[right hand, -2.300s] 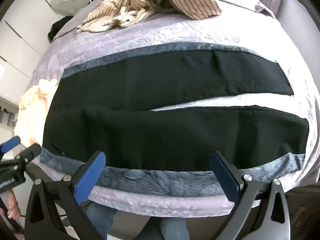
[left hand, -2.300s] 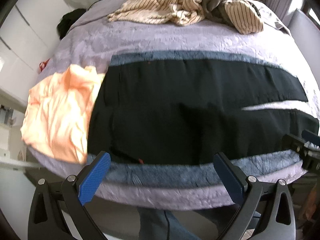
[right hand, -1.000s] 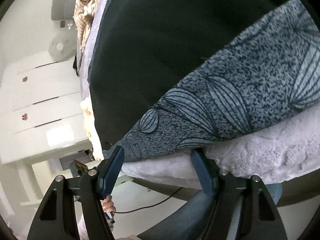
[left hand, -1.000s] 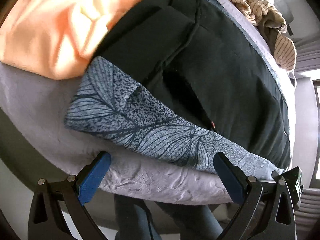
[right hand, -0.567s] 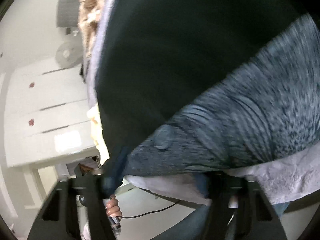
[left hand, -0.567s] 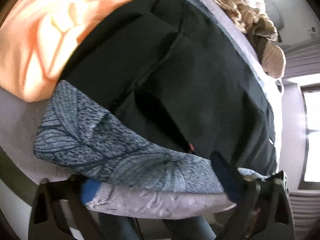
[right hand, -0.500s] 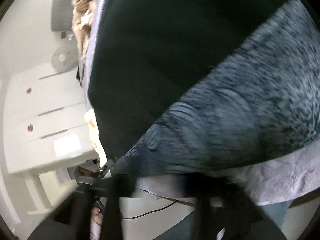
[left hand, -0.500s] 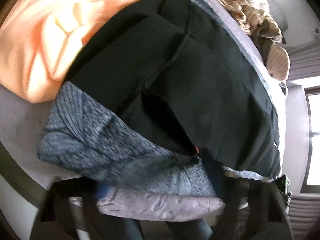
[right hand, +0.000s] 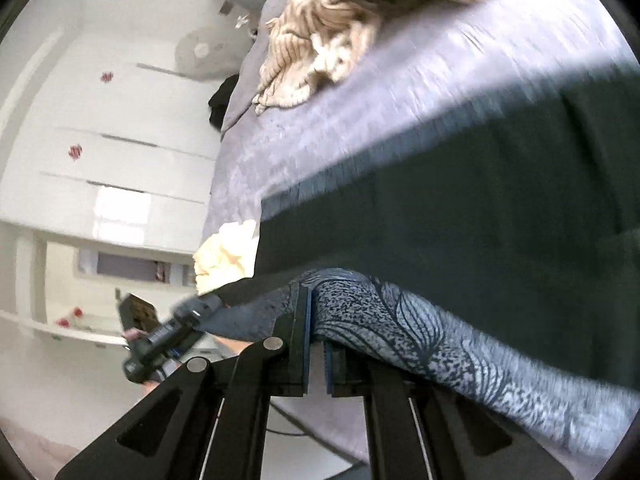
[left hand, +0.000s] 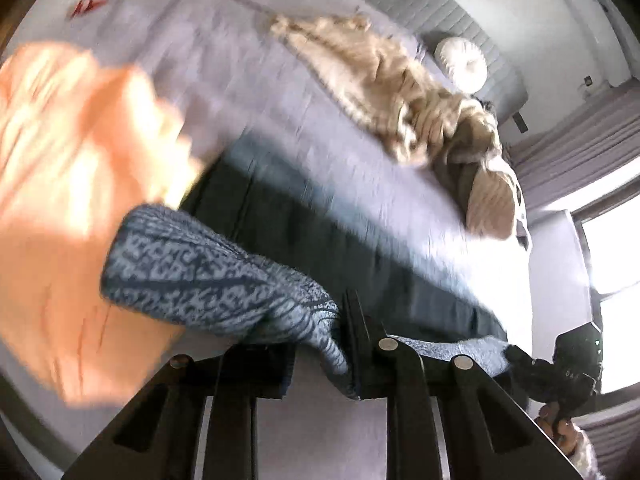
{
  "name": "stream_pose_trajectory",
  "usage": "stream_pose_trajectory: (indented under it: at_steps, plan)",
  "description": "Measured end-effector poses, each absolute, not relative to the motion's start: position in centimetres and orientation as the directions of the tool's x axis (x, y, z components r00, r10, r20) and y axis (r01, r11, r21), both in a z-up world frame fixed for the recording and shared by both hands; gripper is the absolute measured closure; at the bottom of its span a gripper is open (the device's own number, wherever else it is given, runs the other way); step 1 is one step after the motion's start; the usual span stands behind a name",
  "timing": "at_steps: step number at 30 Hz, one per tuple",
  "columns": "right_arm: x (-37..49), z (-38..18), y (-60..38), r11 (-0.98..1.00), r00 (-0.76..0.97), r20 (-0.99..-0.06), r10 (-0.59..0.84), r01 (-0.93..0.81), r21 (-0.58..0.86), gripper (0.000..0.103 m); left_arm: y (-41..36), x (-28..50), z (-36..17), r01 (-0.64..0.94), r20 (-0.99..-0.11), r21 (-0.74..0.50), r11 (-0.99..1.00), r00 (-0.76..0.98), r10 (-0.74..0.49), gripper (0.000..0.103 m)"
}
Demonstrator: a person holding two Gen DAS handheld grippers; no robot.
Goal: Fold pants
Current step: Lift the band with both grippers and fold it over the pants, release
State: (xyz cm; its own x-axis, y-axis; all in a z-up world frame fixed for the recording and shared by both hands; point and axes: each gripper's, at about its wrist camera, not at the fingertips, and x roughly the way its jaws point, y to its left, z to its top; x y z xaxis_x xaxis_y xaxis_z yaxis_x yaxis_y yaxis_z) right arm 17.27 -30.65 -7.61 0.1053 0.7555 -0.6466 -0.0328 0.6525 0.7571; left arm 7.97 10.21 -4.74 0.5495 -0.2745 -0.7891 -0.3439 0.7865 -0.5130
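The left gripper (left hand: 320, 344) pinches the pants (left hand: 208, 276) by their leaf-patterned side band, its jaws clamped tight. The right gripper (right hand: 316, 336) grips the same band (right hand: 404, 328) likewise. Beyond lie the black pants on the lilac bed (right hand: 328, 120), an orange garment (left hand: 68, 184) beside them, striped clothes (left hand: 404, 96) farther off.

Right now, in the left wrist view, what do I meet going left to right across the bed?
Orange garment → patterned pants edge clamped in the left gripper → striped beige clothes pile → right gripper at the far right.
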Motion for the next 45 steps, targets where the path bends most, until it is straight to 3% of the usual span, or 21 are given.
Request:
stream_pose_trajectory:
  at_steps: [1,2,4,8,11,12,13,14,16,17,19,23,25,27,31,34,38,41,45]
  plan:
    - [19.6,-8.3,-30.3,0.662,0.093,-0.656,0.749,-0.046,0.748,0.097,10.6,9.7,-5.1,-0.35,-0.802,-0.478,0.806,0.549,-0.237,0.068]
    - [20.8,-9.0,-30.4,0.667,0.087,-0.662,0.745,-0.05,0.743,0.097,11.0,11.0,-5.6,-0.366,-0.816,-0.433,0.824,0.547,-0.187,0.046]
    - [24.9,-11.8,-30.0,0.683,0.064,-0.68,0.73,-0.036,0.73,0.097,11.4,14.2,-7.2,-0.414,-0.841,-0.327,0.849,0.538,-0.061,0.021]
    - [30.2,-18.5,-29.8,0.704,0.003,-0.705,0.709,0.042,0.709,0.09,13.1,18.5,-12.3,-0.49,-0.896,-0.238,0.839,0.444,0.005,0.021]
    - [31.7,-21.1,-29.0,0.779,-0.038,-0.778,0.627,0.038,0.626,0.077,14.6,18.1,-12.6,-0.569,-0.916,-0.17,0.805,0.392,0.084,0.021]
    - [32.0,-20.8,-28.9,0.779,-0.022,-0.778,0.627,0.031,0.627,0.061,15.0,17.5,-12.2,-0.577,-0.91,-0.184,0.795,0.407,0.084,0.021]
    - [32.1,-20.0,-28.9,0.769,-0.003,-0.77,0.639,0.022,0.638,0.031,15.3,16.7,-11.4,-0.581,-0.904,-0.189,0.791,0.418,0.091,0.021]
    - [32.1,-19.3,-28.8,0.768,0.011,-0.768,0.641,0.011,0.641,0.019,15.3,16.1,-10.7,-0.572,-0.902,-0.175,0.802,0.419,0.102,0.021]
    - [31.2,-16.3,-28.5,0.755,0.045,-0.754,0.656,-0.062,0.653,0.024,14.0,15.5,-9.9,-0.514,-0.904,-0.135,0.847,0.414,0.107,0.021]
    - [30.6,-15.0,-28.2,0.73,0.048,-0.73,0.682,-0.114,0.674,0.039,13.1,15.6,-9.8,-0.481,-0.905,-0.122,0.868,0.413,0.101,0.021]
    - [29.9,-14.5,-26.3,0.721,-0.006,-0.737,0.675,-0.206,0.662,0.051,10.4,16.1,-10.8,-0.401,-0.914,-0.123,0.908,0.402,0.053,0.021]
    - [29.6,-18.2,-23.6,0.822,-0.069,-0.861,0.504,-0.268,0.503,0.051,5.5,17.2,-13.6,-0.356,-0.945,-0.087,0.93,0.326,0.037,0.021]
    - [30.4,-20.2,-25.5,0.859,-0.057,-0.877,0.478,-0.18,0.48,0.06,3.4,16.4,-13.3,-0.296,-0.942,-0.078,0.952,0.334,0.027,0.021]
    - [30.9,-19.6,-29.8,0.839,-0.004,-0.84,0.543,-0.031,0.543,0.058,1.4,15.0,-12.2,-0.178,-0.939,-0.064,0.982,0.345,0.002,0.021]
    - [29.0,-14.2,-37.9,0.816,0.123,-0.809,0.574,-0.004,0.578,0.05,-1.9,12.5,-10.0,0.002,-0.935,-0.049,0.999,0.351,-0.046,0.021]
    - [24.4,-10.5,-43.9,0.773,0.205,-0.764,0.612,0.049,0.632,0.032,-5.1,11.3,-8.9,0.085,-0.928,-0.158,0.984,0.327,-0.177,0.021]
    - [14.3,-9.9,-50.1,0.706,0.267,-0.741,0.617,0.228,0.67,0.031,-11.1,10.4,-8.5,0.184,-0.896,-0.327,0.927,0.251,-0.366,0.021]
    - [6.0,-10.4,-52.5,0.688,0.314,-0.782,0.538,0.371,0.623,0.031,-16.3,10.4,-8.7,0.283,-0.867,-0.413,0.866,0.168,-0.469,0.021]
    - [0.7,-11.2,-55.5,0.672,0.374,-0.823,0.428,0.478,0.566,0.031,-22.3,10.3,-9.2,0.412,-0.859,-0.444,0.796,0.058,-0.509,0.021]
